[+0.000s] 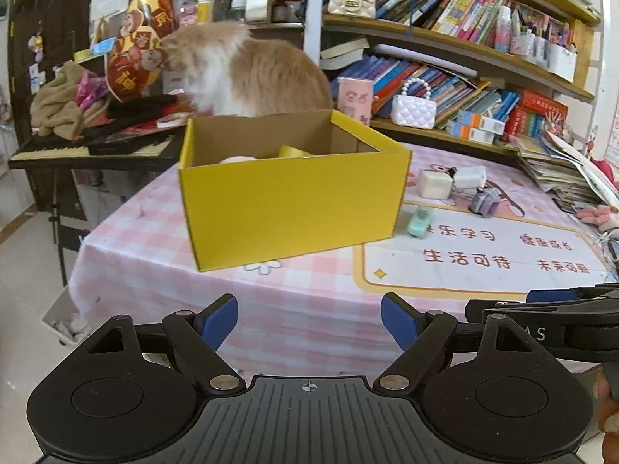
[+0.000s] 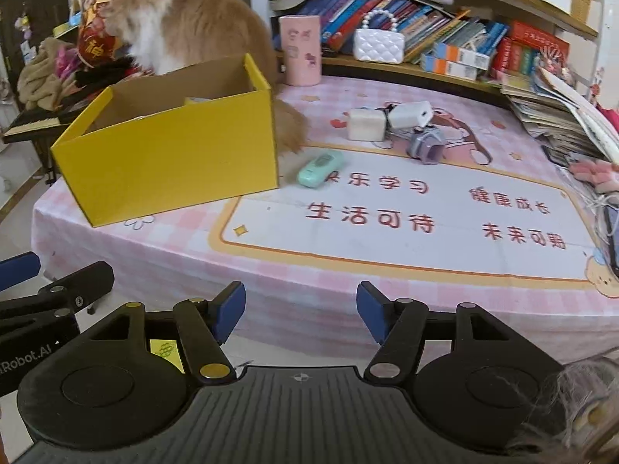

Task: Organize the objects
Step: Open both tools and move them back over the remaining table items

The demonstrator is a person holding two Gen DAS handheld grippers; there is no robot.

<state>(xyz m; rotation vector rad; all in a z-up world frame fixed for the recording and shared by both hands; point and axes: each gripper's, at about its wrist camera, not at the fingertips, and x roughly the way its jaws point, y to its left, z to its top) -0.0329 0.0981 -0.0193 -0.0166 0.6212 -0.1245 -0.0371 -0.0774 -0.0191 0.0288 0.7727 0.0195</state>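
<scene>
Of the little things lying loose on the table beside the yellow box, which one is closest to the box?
The mint-green toy car. It lies just off the yellow box's corner, while the cream cube, the white charger and the purple gadget sit farther off in a cluster.

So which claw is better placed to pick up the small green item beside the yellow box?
Probably the right claw: it is open and empty, and the green item lies almost straight ahead. From the left claw, also open, it sits off right, near the yellow box.
</scene>
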